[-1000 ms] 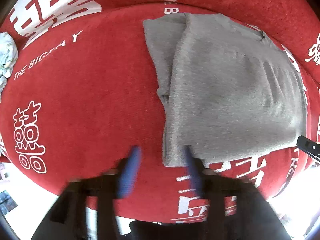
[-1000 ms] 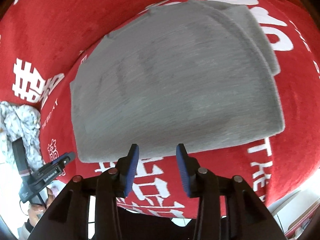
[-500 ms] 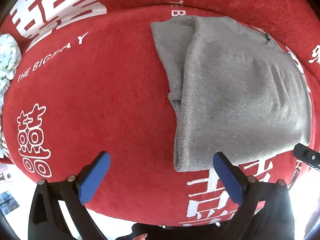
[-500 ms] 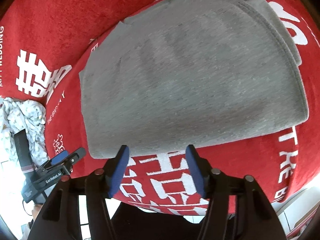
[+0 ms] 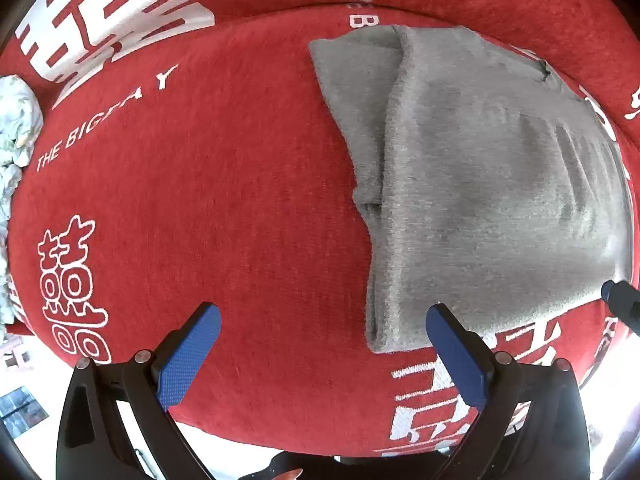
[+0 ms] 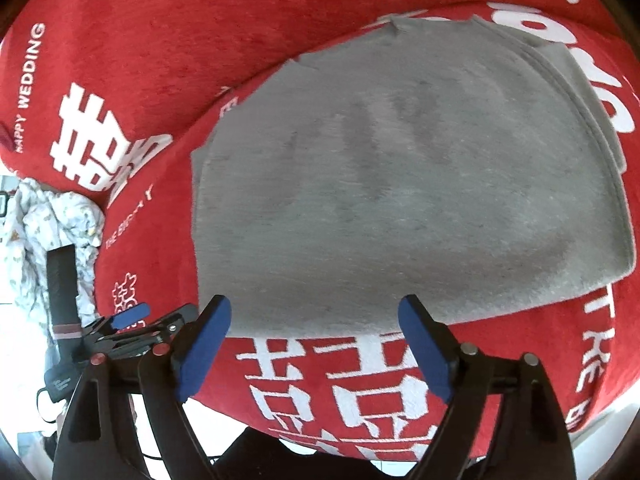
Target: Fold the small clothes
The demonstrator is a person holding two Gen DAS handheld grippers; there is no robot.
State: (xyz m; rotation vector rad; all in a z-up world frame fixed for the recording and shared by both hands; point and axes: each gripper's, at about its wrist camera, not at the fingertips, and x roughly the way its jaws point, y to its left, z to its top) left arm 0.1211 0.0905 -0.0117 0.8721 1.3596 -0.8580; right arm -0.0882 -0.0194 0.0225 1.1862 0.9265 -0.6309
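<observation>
A grey garment (image 5: 488,184) lies folded flat on a red cloth with white lettering (image 5: 208,184); a narrower grey layer sticks out along its left side. My left gripper (image 5: 323,322) hangs wide open above the garment's near left corner, with nothing between its blue pads (image 5: 188,356). In the right wrist view the same garment (image 6: 408,184) fills the middle. My right gripper (image 6: 315,318) sits at its near edge, jaws opening, empty. The left gripper (image 6: 132,316) shows at the lower left there.
A crumpled pale patterned cloth (image 6: 52,224) lies at the left edge of the red cloth (image 6: 168,52), also seen in the left wrist view (image 5: 14,128). The red surface drops off toward me; bright floor shows below it.
Both grippers opened: the left from half-open to full width, the right widening steadily. The right gripper slid sideways along the garment's near edge. The garment stays flat.
</observation>
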